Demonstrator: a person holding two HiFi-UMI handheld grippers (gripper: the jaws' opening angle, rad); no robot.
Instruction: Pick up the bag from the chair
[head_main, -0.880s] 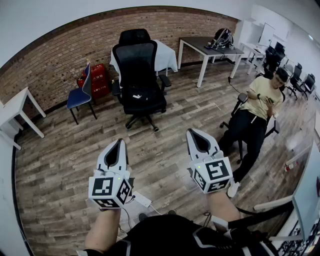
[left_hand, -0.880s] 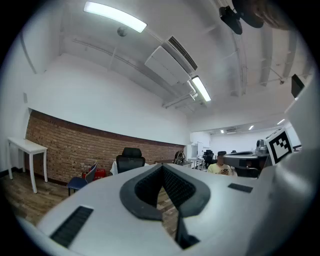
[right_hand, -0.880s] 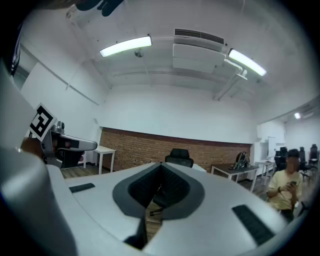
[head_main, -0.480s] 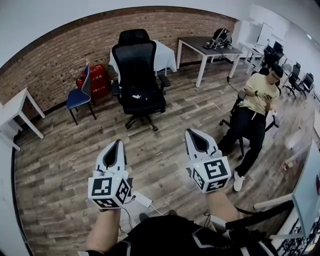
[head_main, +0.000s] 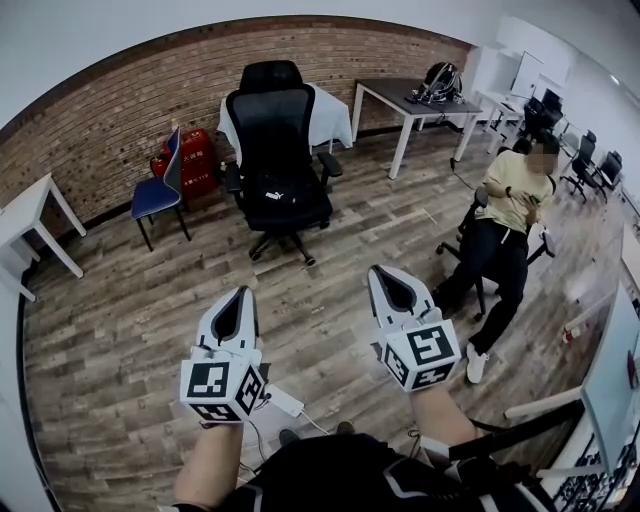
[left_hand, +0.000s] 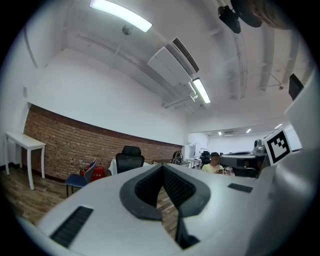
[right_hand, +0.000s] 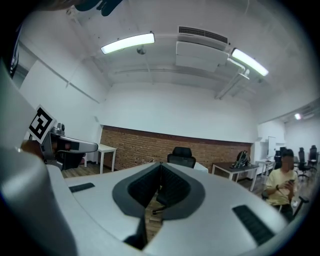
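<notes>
A black bag (head_main: 283, 195) with a small white logo lies on the seat of the black office chair (head_main: 272, 118) in the head view, well beyond both grippers. My left gripper (head_main: 240, 293) is held low at the left, shut and empty. To its right my right gripper (head_main: 377, 271) is also shut with nothing in it. Both point toward the chair across bare wooden floor. The chair (left_hand: 129, 160) shows small and distant above my left gripper (left_hand: 162, 168) in the left gripper view. It appears again as the chair (right_hand: 180, 157) just past my right gripper (right_hand: 160, 165) in the right gripper view.
A person (head_main: 505, 215) sits on a chair at the right. A blue chair (head_main: 160, 190) and red containers (head_main: 192, 160) stand by the brick wall. A desk (head_main: 400, 98) carries a backpack (head_main: 440, 80). A white table (head_main: 35, 212) is at the left, a power strip (head_main: 283, 400) on the floor near my feet.
Both grippers have stayed almost in place, shut. The seated person has drifted slightly left in the head view.
</notes>
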